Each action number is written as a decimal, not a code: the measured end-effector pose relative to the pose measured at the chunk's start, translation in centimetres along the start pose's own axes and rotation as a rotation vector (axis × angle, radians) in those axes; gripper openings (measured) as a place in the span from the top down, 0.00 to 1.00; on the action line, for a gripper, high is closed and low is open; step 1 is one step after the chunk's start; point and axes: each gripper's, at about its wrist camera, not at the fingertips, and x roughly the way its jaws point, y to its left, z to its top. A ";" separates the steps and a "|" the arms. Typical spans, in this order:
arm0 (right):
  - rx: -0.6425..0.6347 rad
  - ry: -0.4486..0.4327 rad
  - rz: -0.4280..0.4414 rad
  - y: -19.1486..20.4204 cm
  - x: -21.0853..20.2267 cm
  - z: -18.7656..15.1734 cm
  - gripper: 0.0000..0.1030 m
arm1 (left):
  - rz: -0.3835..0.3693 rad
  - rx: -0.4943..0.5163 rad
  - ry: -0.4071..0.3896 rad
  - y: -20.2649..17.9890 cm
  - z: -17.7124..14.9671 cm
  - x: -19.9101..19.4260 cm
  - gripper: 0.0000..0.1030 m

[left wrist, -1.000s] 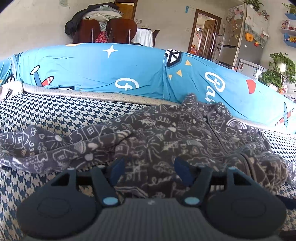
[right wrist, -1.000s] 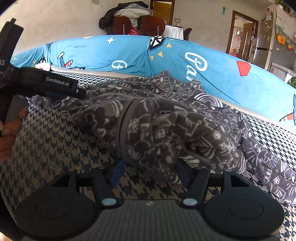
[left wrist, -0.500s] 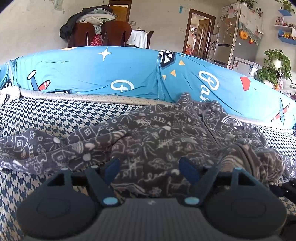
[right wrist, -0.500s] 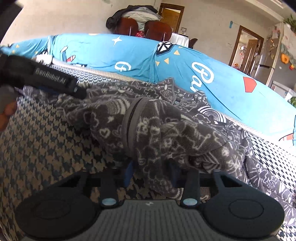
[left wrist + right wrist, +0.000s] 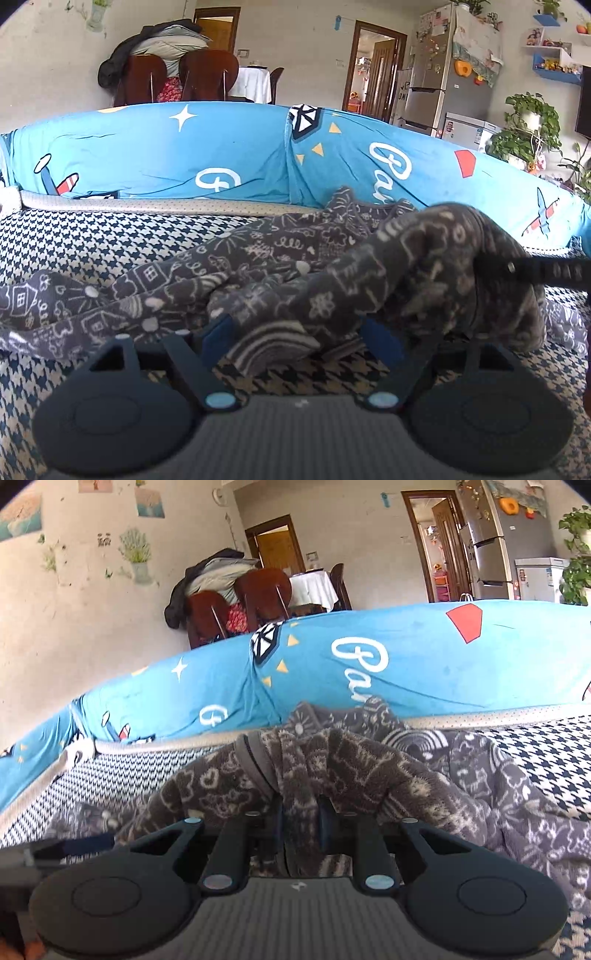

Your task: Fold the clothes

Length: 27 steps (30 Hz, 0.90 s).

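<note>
A dark grey fleece garment (image 5: 258,258) with white doodle print lies crumpled on the houndstooth sofa seat (image 5: 92,240). My right gripper (image 5: 301,823) is shut on a bunched fold of the garment (image 5: 461,775); its jaws are still closing and the fold is lifted off the seat. In the left wrist view one black right fingertip (image 5: 532,273) shows pinching that raised fold. My left gripper (image 5: 299,336) sits low at the garment's near edge. Its jaws are opening, and a striped hem lies loose between the pads. Part of the left gripper's body (image 5: 74,843) shows at the right wrist view's lower left.
A blue cartoon-print backrest (image 5: 147,155) runs behind the seat. Beyond it stand wooden chairs piled with coats (image 5: 177,77), a fridge (image 5: 443,85) and potted plants (image 5: 524,125). Bare houndstooth seat (image 5: 554,760) spreads to the garment's left and right.
The right jaws closed on the bunched fold, then rose and rolled with it. The left jaws widened, and the garment's right side now stands raised in the left wrist view.
</note>
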 end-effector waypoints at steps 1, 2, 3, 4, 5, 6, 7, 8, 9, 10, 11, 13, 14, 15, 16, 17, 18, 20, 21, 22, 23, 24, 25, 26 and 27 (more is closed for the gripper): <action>0.009 -0.004 0.002 -0.2 0.4 0.3 0.81 | -0.005 0.006 -0.001 -0.2 0.1 0.2 0.18; 0.018 -0.007 0.002 -0.4 0.8 0.7 0.81 | -0.009 0.015 -0.001 -0.4 0.2 0.5 0.18; 0.027 -0.012 -0.001 -0.7 1.2 1.0 0.81 | -0.009 0.026 -0.004 -0.6 0.4 0.9 0.18; 0.036 -0.017 -0.004 -1.0 1.6 1.3 0.81 | -0.007 0.038 -0.008 -0.9 0.7 1.3 0.18; 0.041 -0.021 -0.008 -1.2 2.0 1.6 0.81 | -0.006 0.047 -0.012 -1.1 1.0 1.6 0.18; 0.039 -0.025 -0.013 -1.4 2.4 1.8 0.81 | -0.004 0.053 -0.014 -1.2 1.3 2.0 0.17; 0.037 -0.029 -0.018 -1.6 2.9 2.0 0.81 | -0.003 0.058 -0.014 -1.2 1.7 2.4 0.17; 0.036 -0.032 -0.022 -1.8 3.3 2.3 0.81 | -0.001 0.058 -0.014 -1.2 2.0 2.8 0.17; 0.038 -0.034 -0.026 -2.0 3.7 2.4 0.81 | 0.001 0.054 -0.012 -1.2 2.3 3.2 0.17; 0.043 -0.034 -0.027 -2.3 4.1 2.6 0.81 | 0.002 0.049 -0.010 -1.1 2.6 3.7 0.16; 0.052 -0.031 -0.030 -2.5 4.6 2.6 0.81 | 0.003 0.042 -0.006 -1.0 2.8 4.1 0.16; 0.076 -0.021 -0.039 -3.2 5.6 2.7 0.81 | 0.008 0.031 0.004 -0.8 3.4 5.2 0.16; 0.087 -0.017 -0.043 -3.5 6.1 2.7 0.81 | 0.013 0.028 0.009 -0.6 3.6 5.7 0.16; 0.095 -0.013 -0.047 -3.7 6.5 2.7 0.81 | 0.019 0.022 0.015 -0.4 3.8 6.3 0.16; 0.095 -0.009 -0.055 -3.9 6.9 2.7 0.81 | 0.023 0.014 0.021 -0.2 3.9 6.8 0.16; 0.092 -0.004 -0.067 -4.1 7.3 2.7 0.81 | 0.027 0.005 0.028 0.1 4.1 7.3 0.16; 0.094 0.002 -0.076 -4.3 7.7 2.6 0.81 | 0.030 -0.004 0.035 0.3 4.3 7.8 0.16; 0.112 0.017 -0.085 -4.8 8.3 2.5 0.79 | 0.034 -0.015 0.041 0.6 4.5 8.5 0.15; 0.120 0.023 -0.088 -5.0 8.6 2.5 0.78 | 0.038 -0.017 0.043 0.7 4.6 8.9 0.15; 0.121 0.026 -0.092 -5.1 8.8 2.4 0.76 | 0.043 -0.017 0.045 0.8 4.8 9.2 0.14; 0.115 0.028 -0.100 -5.1 9.1 2.4 0.76 | 0.046 -0.019 0.048 0.8 4.8 9.5 0.13; 0.104 0.031 -0.111 -5.1 9.3 2.3 0.73 | 0.049 -0.021 0.051 0.8 4.9 9.8 0.13; 0.097 0.034 -0.121 -5.1 9.6 2.2 0.70 | 0.051 -0.022 0.055 0.8 5.0 10.1 0.12; 0.094 0.037 -0.129 -5.2 9.8 2.2 0.70 | 0.053 -0.023 0.059 0.8 5.1 10.4 0.12; 0.091 0.040 -0.138 -5.3 10.1 2.1 0.69 | 0.056 -0.026 0.063 0.9 5.2 10.8 0.11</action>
